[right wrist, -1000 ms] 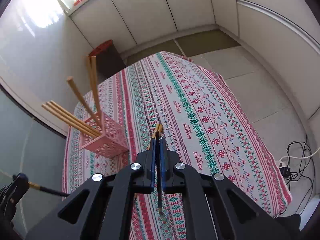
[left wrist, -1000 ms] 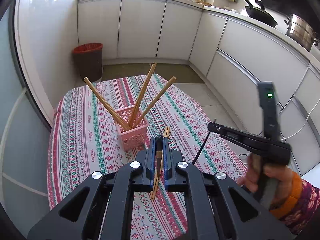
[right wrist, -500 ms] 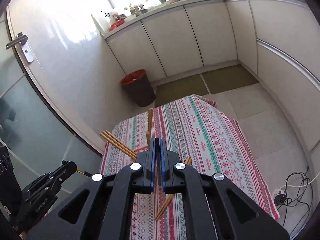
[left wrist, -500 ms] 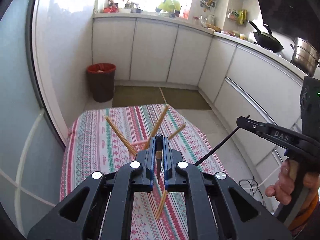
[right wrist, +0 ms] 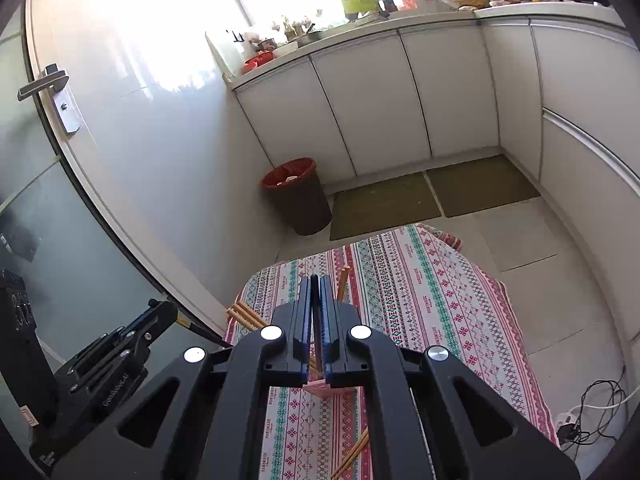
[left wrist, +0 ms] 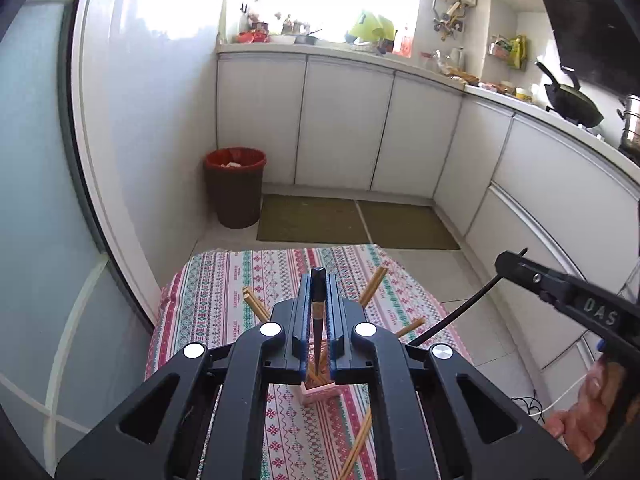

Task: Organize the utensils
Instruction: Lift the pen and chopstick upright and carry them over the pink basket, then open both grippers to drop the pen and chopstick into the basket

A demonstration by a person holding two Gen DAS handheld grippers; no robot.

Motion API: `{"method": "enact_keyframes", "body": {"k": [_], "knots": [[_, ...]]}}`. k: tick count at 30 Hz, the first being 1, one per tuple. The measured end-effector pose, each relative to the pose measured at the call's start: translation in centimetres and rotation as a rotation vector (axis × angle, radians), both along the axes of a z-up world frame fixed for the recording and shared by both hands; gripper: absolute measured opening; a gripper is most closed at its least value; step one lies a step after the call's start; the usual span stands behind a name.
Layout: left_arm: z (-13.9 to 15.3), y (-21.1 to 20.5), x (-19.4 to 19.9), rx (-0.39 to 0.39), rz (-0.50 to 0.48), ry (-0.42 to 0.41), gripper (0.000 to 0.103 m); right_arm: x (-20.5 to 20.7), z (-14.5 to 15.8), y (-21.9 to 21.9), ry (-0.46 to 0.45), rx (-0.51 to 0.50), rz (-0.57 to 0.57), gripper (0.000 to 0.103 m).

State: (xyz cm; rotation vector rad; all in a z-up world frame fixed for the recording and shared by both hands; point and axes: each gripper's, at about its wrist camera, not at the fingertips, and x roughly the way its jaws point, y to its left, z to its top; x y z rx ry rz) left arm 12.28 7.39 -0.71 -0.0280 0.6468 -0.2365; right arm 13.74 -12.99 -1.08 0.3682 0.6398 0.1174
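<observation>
Table (left wrist: 208, 304) below, pink basket (left wrist: 318, 394) mid-cloth beneath both grippers. Left gripper (left wrist: 319, 280) is clamped on a dark chopstick (left wrist: 318, 320), long axis pointing down at the basket; right gripper (right wrist: 315, 284) pinches another (right wrist: 317, 332). A wooden chopstick (left wrist: 358, 446) lies near the front edge.
</observation>
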Motion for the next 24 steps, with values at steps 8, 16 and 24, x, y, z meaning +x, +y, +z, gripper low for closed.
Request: {"method": "enact_keyframes", "body": {"k": [8,16,24], "knots": [[-4.9,0.6,2.4,-0.005,0.026,0.109,0.008,2.5,-3.0,1.2,0.032,-0.011,-0.002,0.004],[-2.3,2.5,1.5,-0.067,0.058,0.042,0.019,3.5,-4.0,2.2,0.030,-0.059,-0.011,0.004],[-2.5,2.4,1.5,-0.049,0.061,0.052,0.020,5.5,-5.8,2.8,0.062,-0.056,-0.012,0.008]]}}
